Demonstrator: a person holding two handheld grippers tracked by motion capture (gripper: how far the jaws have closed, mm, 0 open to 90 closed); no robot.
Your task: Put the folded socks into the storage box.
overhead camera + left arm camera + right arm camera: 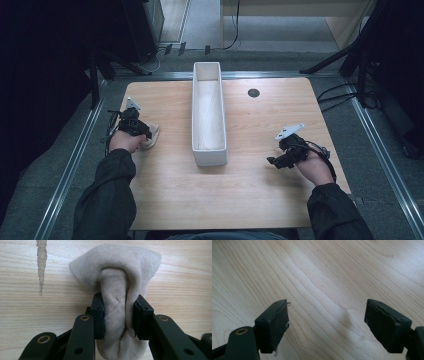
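A beige sock [120, 282] lies bunched on the wooden table [260, 195] at its left side, seen in the high view as a pale lump [152, 135]. My left gripper [118, 315] is shut on the sock's middle, the cloth pinched into a fold between the two black pads [98, 315]. In the high view that gripper [145, 132] sits over the sock. My right gripper [327, 320] is open above bare wood, its jaws wide apart with nothing between them. In the high view it [274, 161] hovers at the table's right side, pointing left.
A long white open box [208, 152] stands along the middle of the table, running front to back. A dark round hole [253, 92] sits at the table's far right. Black stands and cables [345, 95] surround the table.
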